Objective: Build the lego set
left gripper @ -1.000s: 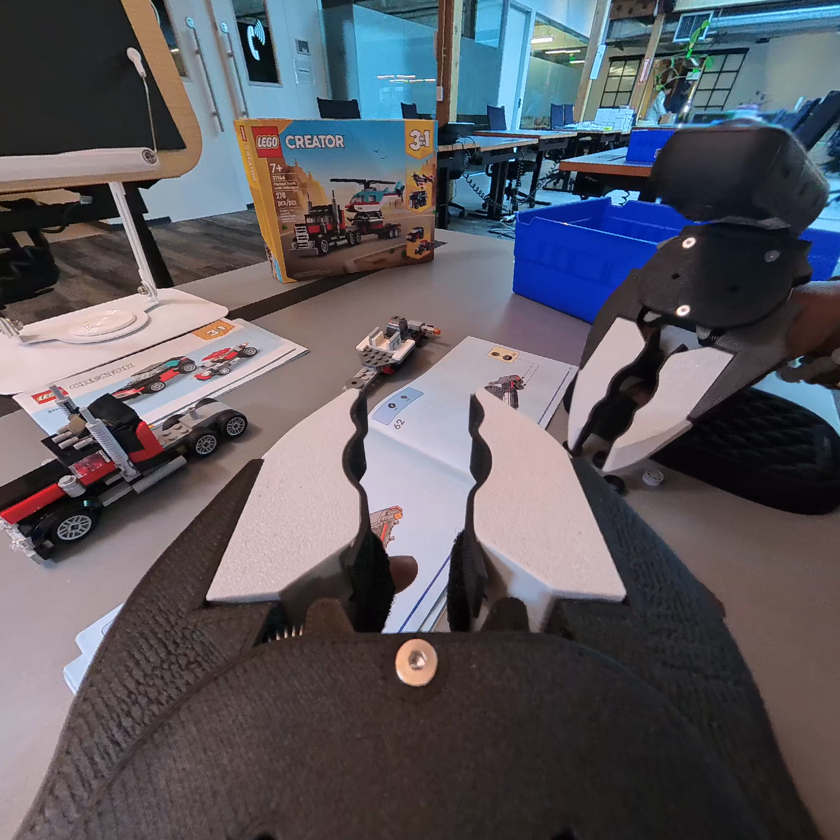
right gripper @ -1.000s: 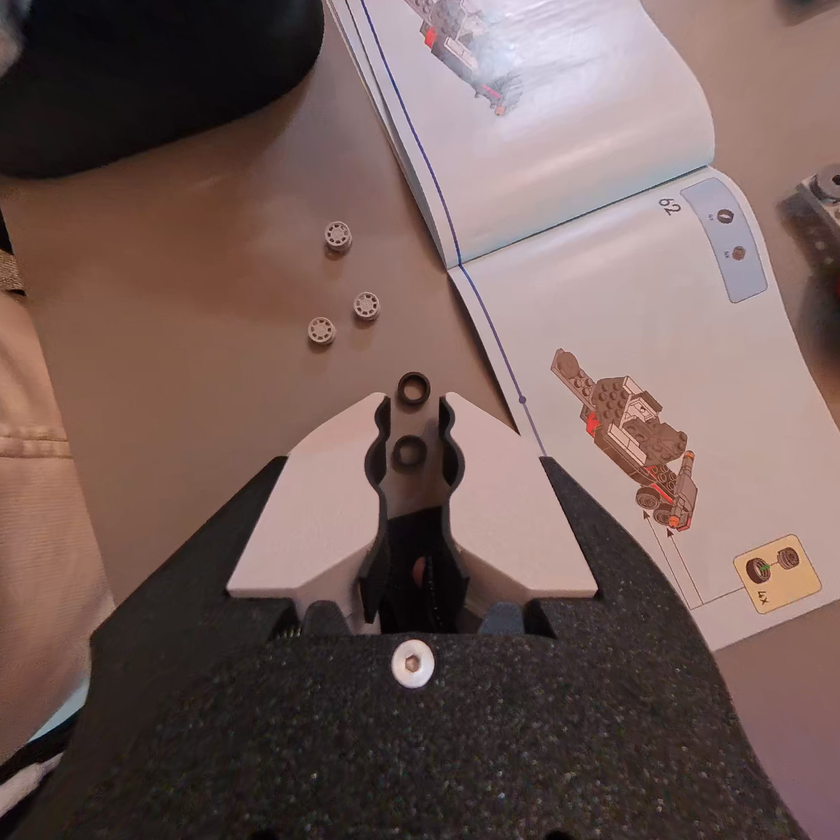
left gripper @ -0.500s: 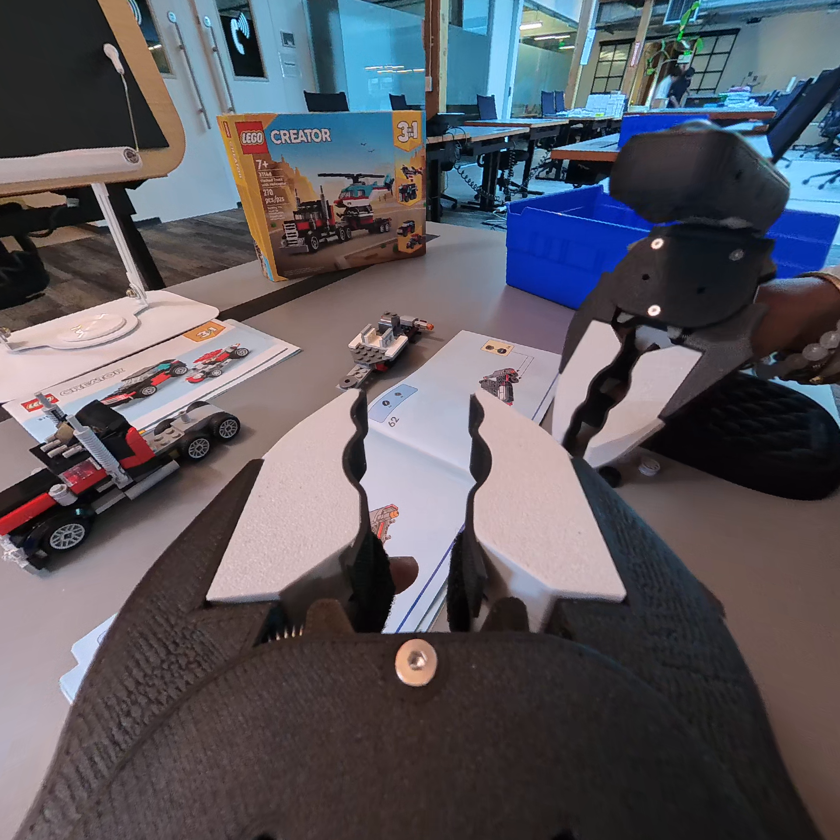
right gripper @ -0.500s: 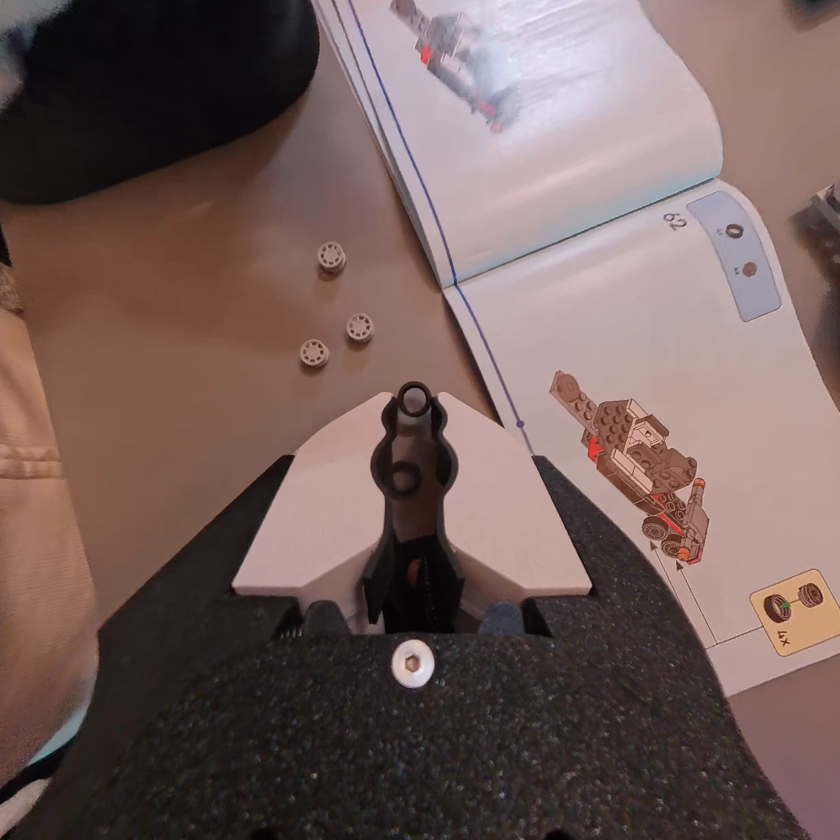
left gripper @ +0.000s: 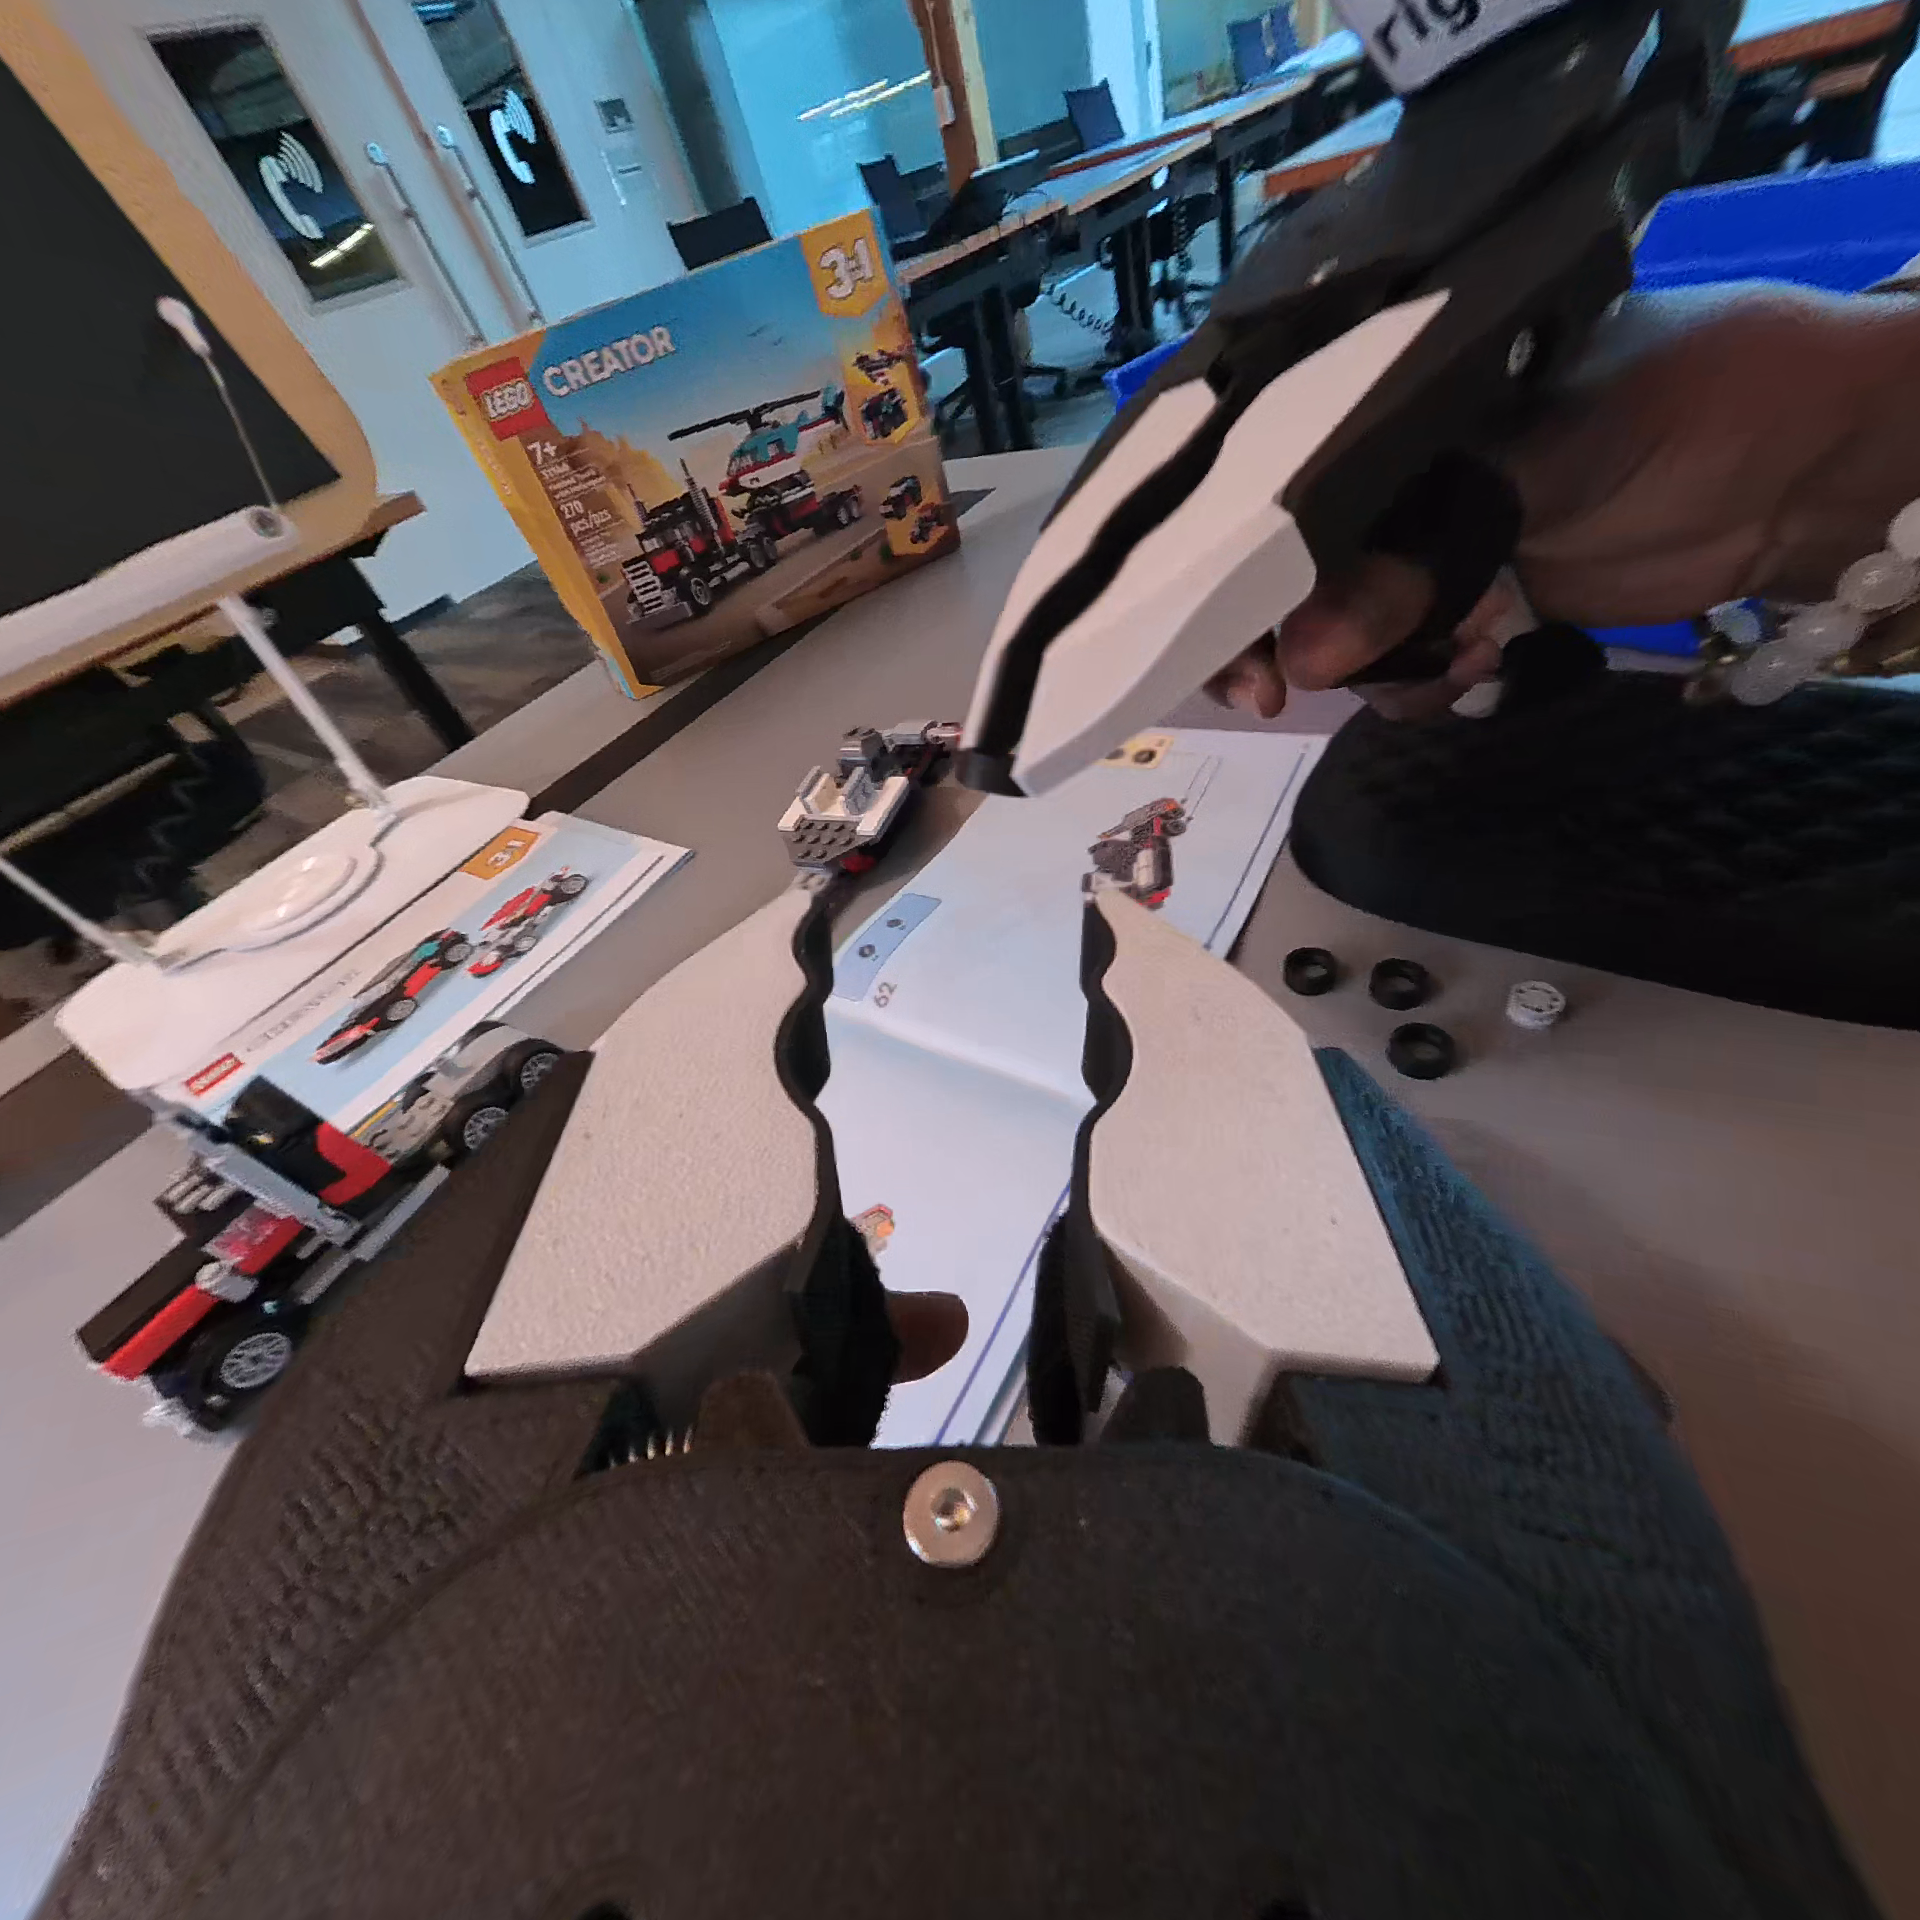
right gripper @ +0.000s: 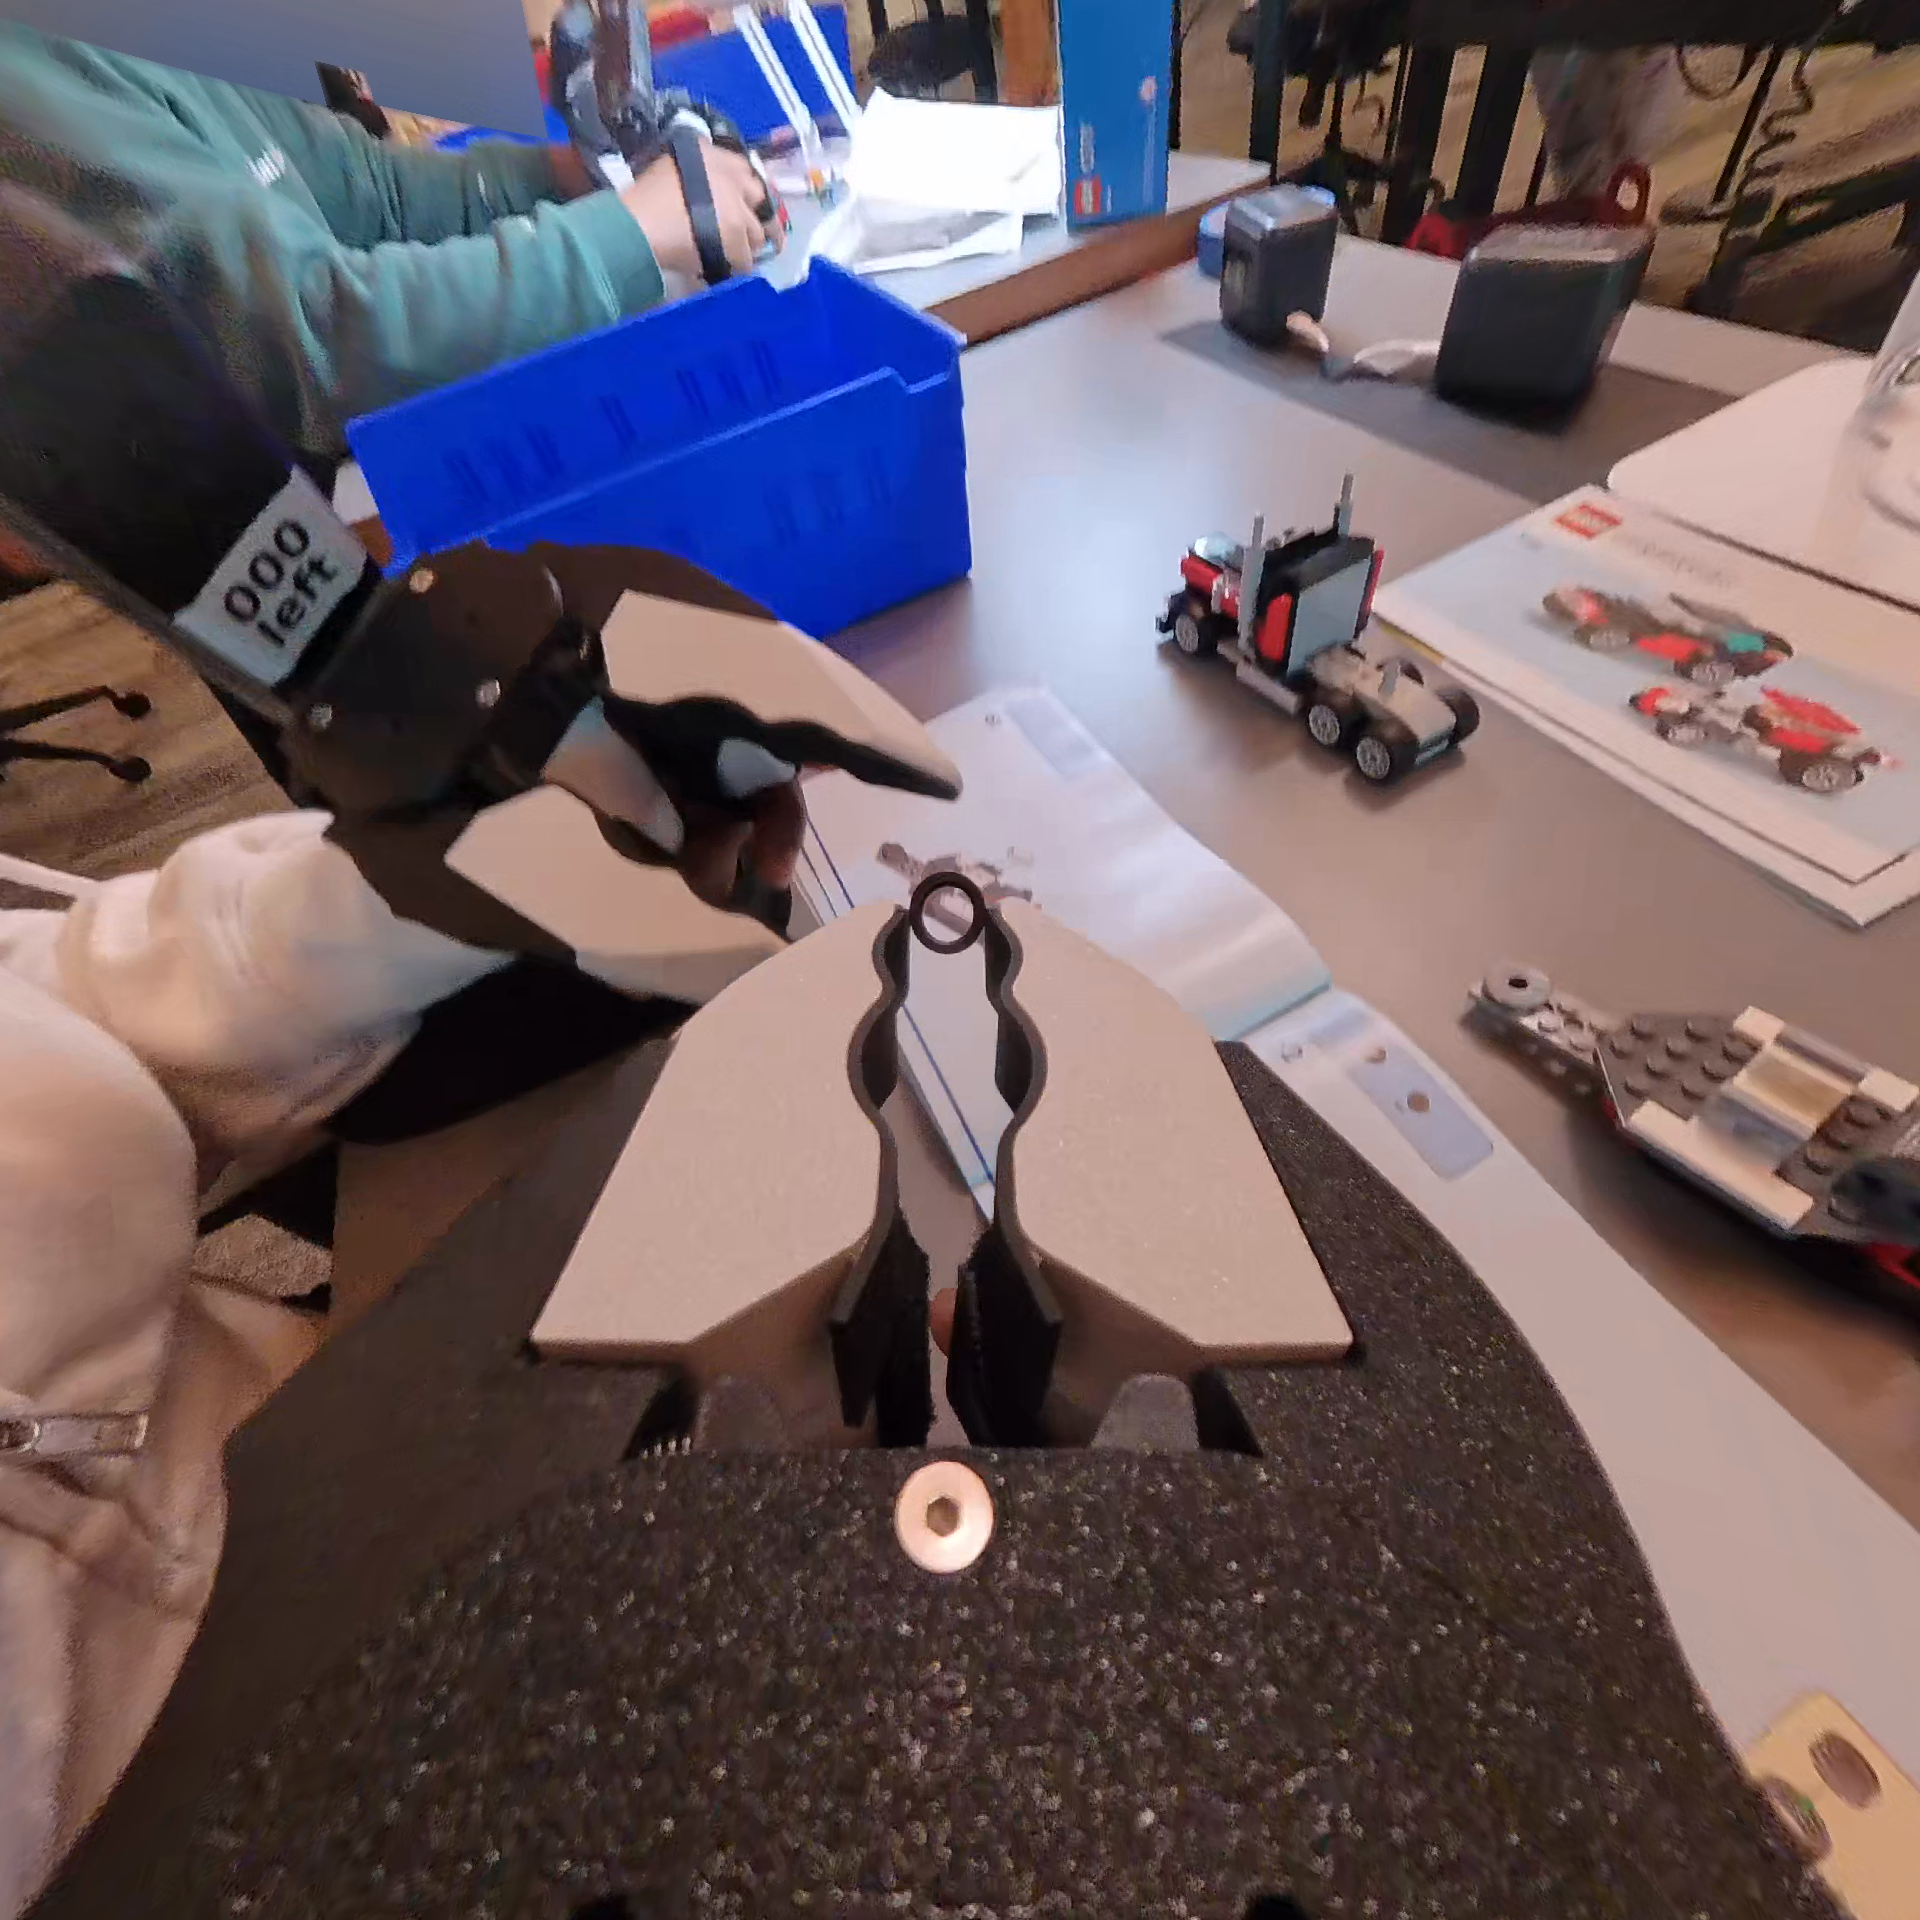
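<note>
My right gripper (right gripper: 948,920) is shut on a small black tyre (right gripper: 914,927) at its fingertips and holds it in the air above the open instruction booklet (right gripper: 1101,883). In the left wrist view the right gripper (left gripper: 1003,753) hangs just right of the small grey Lego build (left gripper: 847,816). That build lies at the right in the right wrist view (right gripper: 1714,1112). My left gripper (left gripper: 951,920) is open and empty over the booklet (left gripper: 966,1049). Three loose tyres (left gripper: 1397,982) and a white wheel hub (left gripper: 1536,1006) lie on the table.
A finished truck (left gripper: 260,1226) stands at the left on a second booklet (left gripper: 468,935). The Lego box (left gripper: 707,447) stands behind. A black pad (left gripper: 1610,831) lies at the right. A blue bin (right gripper: 675,447) stands behind the left gripper (right gripper: 868,862). A person's green sleeve (right gripper: 416,239) shows behind it. The small grey Lego build (left gripper: 847,816) is about 15 centimeters from my right fingertips. It turns up in the right wrist view (right gripper: 1705,1100) as well.
The right gripper shut on a black tyre, lifted it off the table and swung up towards the grey build. The left gripper stayed open and shifted only slightly.
</note>
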The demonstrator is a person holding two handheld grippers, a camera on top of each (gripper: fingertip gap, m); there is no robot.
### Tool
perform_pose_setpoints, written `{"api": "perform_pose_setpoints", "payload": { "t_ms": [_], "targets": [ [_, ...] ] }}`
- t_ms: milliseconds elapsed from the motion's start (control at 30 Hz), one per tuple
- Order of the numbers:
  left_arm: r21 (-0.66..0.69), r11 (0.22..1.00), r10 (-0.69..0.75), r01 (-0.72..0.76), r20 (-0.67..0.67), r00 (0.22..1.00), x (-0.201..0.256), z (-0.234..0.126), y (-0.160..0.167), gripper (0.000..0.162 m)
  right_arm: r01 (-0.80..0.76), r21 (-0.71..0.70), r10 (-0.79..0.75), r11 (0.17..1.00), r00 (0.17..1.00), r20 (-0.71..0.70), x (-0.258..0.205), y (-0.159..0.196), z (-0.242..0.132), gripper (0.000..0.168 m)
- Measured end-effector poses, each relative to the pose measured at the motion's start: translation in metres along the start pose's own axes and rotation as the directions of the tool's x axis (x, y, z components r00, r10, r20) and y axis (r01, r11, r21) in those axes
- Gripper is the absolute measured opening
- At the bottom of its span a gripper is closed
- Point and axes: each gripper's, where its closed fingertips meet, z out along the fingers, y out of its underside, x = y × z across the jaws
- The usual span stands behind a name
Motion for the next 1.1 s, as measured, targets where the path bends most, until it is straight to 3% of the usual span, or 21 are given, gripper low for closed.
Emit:
{"api": "perform_pose_setpoints", "payload": {
  "t_ms": [200, 367, 500, 767, 967, 1100],
  "targets": [
    [-0.048, 0.996, 0.075, -0.069, 0.133, 0.988, -0.004, 0.008, -0.004, 0.044, -0.006, 0.026, 0.005, 1.000, 0.999, 0.033, -0.011, -0.006, 0.014, 0.013],
    [-0.051, 0.995, 0.092, -0.085, 0.152, 0.984, -0.004, 0.009, -0.003, 0.024, -0.006, 0.002, 0.006, 1.000, 0.999, 0.033, -0.013, -0.001, 0.023, 0.013],
    [-0.046, 0.997, 0.073, -0.067, 0.149, 0.986, -0.006, 0.008, 0.000, 0.022, -0.021, 0.014, 0.021, 1.000, 0.999, 0.037, -0.013, -0.002, 0.025, 0.013],
    [-0.074, 0.995, 0.070, -0.060, 0.143, 0.987, -0.007, 0.010, 0.008, 0.026, -0.037, 0.014, 0.037, 0.999, 0.998, 0.048, -0.013, -0.001, 0.028, 0.013],
    [-0.065, 0.997, 0.046, -0.037, 0.143, 0.989, -0.010, 0.007, 0.009, 0.016, -0.041, 0.011, 0.041, 0.999, 0.997, 0.062, -0.016, 0.000, 0.030, 0.013],
    [-0.070, 0.996, 0.064, -0.054, 0.159, 0.985, -0.010, 0.007, 0.009, 0.025, -0.042, -0.005, 0.042, 0.999, 0.997, 0.058, -0.015, 0.003, 0.032, 0.013]
  ]
}}
